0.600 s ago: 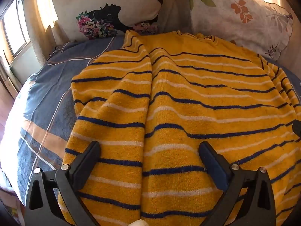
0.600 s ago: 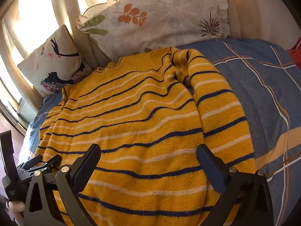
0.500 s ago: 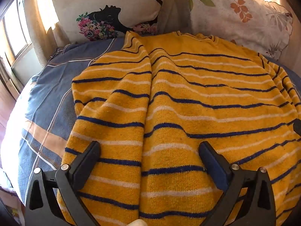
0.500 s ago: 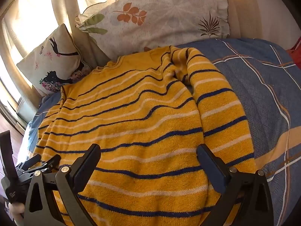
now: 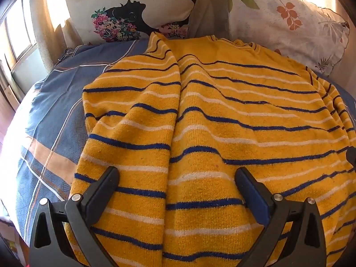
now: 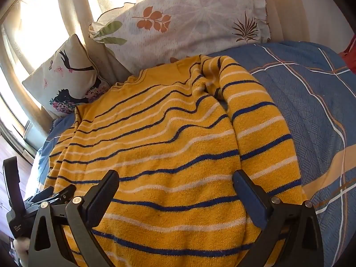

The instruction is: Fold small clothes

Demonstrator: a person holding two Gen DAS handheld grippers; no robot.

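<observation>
The yellow striped sweater lies spread on the bed, neckline toward the pillows, both sleeves already folded in over the body. The left claw hangs wide open over the hem end with nothing between its jaws, and the right claw is likewise spread and empty over the same end, nearer the right sleeve.

The step in hand looks like taking the hem to fold the body up toward the collar. To do it well, each claw should come down near its own corner of the hem, pinch through both the sleeve layer and the body, and both should lift together so the stripes stay level and the tucked sleeves do not slip out.

The left view shows the left sleeve's fold line running down the body and the floral cushion behind; the right view alone shows the left claw's handle low at its left edge and the leaf-print pillow in full
</observation>
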